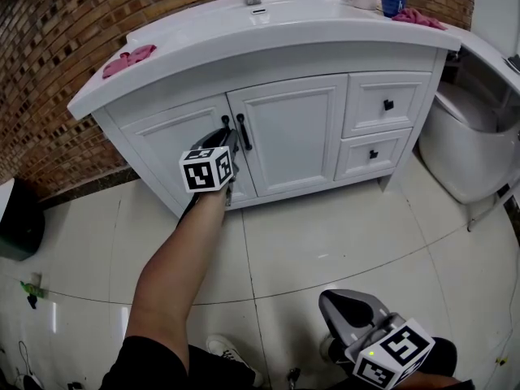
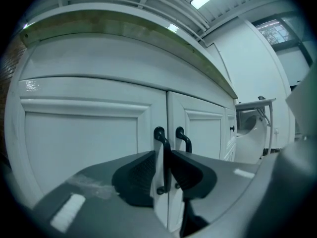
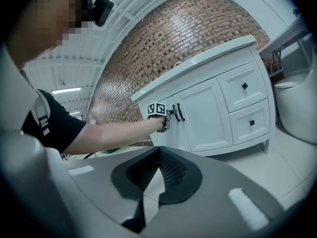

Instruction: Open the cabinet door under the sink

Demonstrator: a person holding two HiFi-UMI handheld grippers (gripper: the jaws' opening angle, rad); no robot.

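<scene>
Standing cabinet (image 1: 294,132): set against the brick wall (image 1: 49,47) beneath the white sink (image 1: 244,35); both doors are seen closed, so the task is judged barely begun
Left door (image 1: 166,145): the one being addressed; its hinge is judged to be at the outer edge, since the handle is set by the centre seam; a pull there would swing it out
Door handle (image 2: 165,160): a black upright bar, mounted just beside its twin (image 2: 183,139); it is bracketed by the left claw
Left claw (image 2: 162,155): held nearly level so that the bar is taken side-on; the jaws are spread a little with the bar between them; a sliver of white door is seen between one pad and the bar, so a firm pinch is judged not yet made
Right claw (image 3: 158,150): held low and well apart from the cabinet, presumably clear of the door's swing; its tips are pressed together on nothing
Writing: none can be read; only black-and-white square markers are shown on the cubes (image 1: 207,169); no brand is seen on the cabinet, the sink or the blue cup (image 1: 392,2)
</scene>
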